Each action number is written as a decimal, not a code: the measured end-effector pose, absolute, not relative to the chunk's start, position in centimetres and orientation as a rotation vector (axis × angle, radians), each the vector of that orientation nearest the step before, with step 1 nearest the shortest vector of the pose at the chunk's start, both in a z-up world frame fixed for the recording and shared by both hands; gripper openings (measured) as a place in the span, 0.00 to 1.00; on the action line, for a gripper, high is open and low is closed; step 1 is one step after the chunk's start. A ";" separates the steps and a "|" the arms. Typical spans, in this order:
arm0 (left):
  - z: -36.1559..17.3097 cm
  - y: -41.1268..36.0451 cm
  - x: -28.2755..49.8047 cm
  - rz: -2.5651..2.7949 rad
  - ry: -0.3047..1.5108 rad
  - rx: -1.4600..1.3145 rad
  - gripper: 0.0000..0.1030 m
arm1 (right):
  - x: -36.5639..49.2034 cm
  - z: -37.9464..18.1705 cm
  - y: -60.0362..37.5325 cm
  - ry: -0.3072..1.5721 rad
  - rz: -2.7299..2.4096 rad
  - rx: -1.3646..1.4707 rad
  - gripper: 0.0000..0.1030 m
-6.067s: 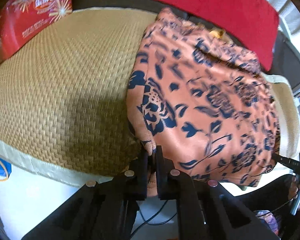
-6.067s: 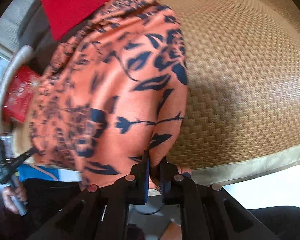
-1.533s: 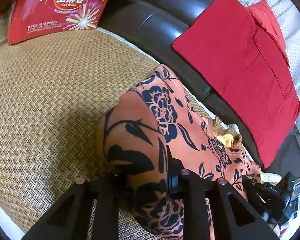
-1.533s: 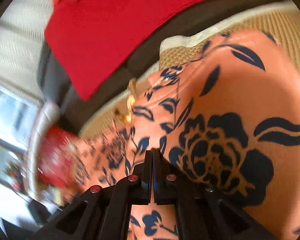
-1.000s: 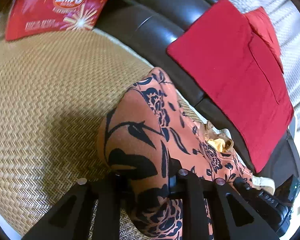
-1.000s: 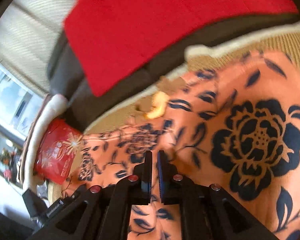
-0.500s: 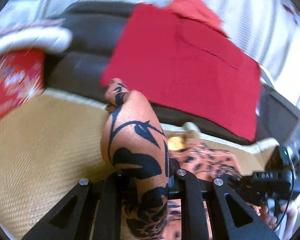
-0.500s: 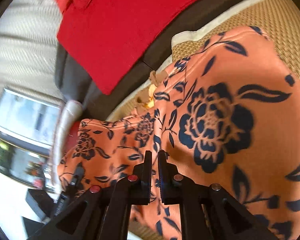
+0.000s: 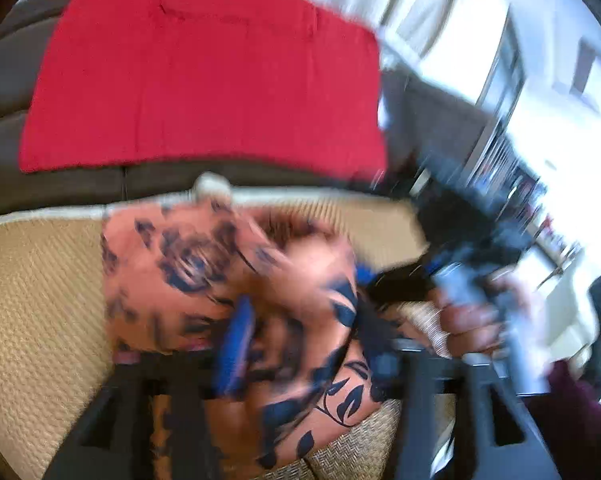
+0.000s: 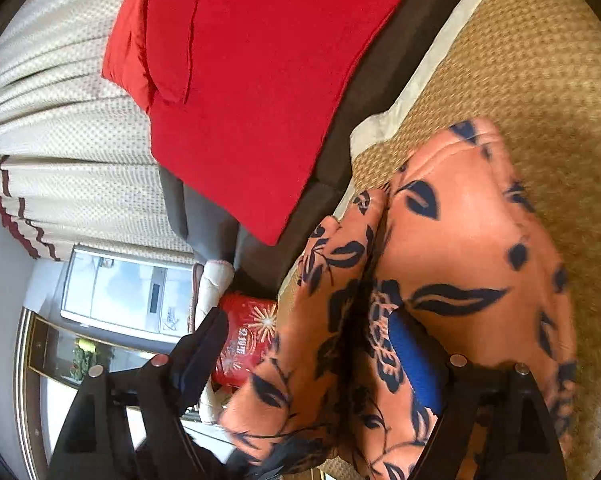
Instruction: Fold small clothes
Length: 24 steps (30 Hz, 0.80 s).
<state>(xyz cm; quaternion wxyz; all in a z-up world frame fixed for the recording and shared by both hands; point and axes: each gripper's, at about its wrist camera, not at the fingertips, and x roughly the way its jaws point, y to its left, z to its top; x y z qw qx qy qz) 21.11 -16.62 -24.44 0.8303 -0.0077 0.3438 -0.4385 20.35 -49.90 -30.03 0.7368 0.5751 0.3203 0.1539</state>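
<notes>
An orange garment with a dark blue flower print (image 9: 204, 280) lies bunched on the woven straw mat (image 9: 32, 300) near the sofa back. The left wrist view is blurred. My left gripper (image 9: 304, 344) has its jaws opening, with loose cloth between them and the blue pads (image 9: 232, 352) standing off it. My right gripper (image 10: 308, 344) is opening too; the garment (image 10: 460, 248) sags between its fingers (image 10: 412, 360) without being pinched. In the left wrist view a hand (image 9: 468, 320) holds the right gripper (image 9: 452, 264) just right of the cloth.
A red cloth (image 9: 204, 72) (image 10: 260, 60) hangs over the dark sofa back (image 9: 4, 68). A red snack bag (image 10: 244, 340) lies further along the mat (image 10: 540, 60). A pale curtain (image 10: 60, 120) and a window stand behind.
Both grippers were shut on the garment and now stand wide. The cloth has dropped into a heap by the sofa back. The left view has swung right and blurred.
</notes>
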 end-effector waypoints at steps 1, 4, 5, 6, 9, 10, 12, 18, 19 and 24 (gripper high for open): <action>-23.7 -14.9 21.3 -0.928 0.691 -0.059 0.76 | 20.6 -30.0 -49.8 0.719 0.344 1.254 0.82; -22.9 -10.7 23.0 -0.939 0.678 -0.187 0.77 | 22.0 -30.0 -47.9 0.763 0.364 1.220 0.82; -23.4 -9.5 23.9 -0.892 0.706 -0.216 0.77 | 22.6 -29.8 -47.3 0.778 0.363 1.203 0.82; -23.8 -9.3 24.5 -0.862 0.730 -0.227 0.77 | 23.1 -29.7 -46.5 0.794 0.335 1.165 0.83; -26.5 -9.3 26.1 -0.790 0.882 -0.264 0.76 | 24.4 -29.7 -45.4 0.816 0.260 1.101 0.83; -27.4 -9.4 26.5 -0.772 0.925 -0.264 0.76 | 24.6 -29.8 -44.9 0.820 0.233 1.081 0.83; -28.7 -9.9 26.5 -0.741 0.985 -0.227 0.76 | 25.3 -29.4 -43.5 0.821 0.205 1.012 0.76; -27.8 -11.5 24.8 -0.765 0.906 -0.151 0.76 | 25.7 -27.0 -39.8 0.817 0.146 0.772 0.11; -27.5 -12.0 24.5 -0.776 0.889 -0.146 0.76 | 25.2 -25.6 -39.8 0.776 0.151 0.742 0.11; -26.9 -15.2 22.2 -0.842 0.842 -0.087 0.77 | 20.4 -20.4 -41.1 0.591 0.087 0.635 0.11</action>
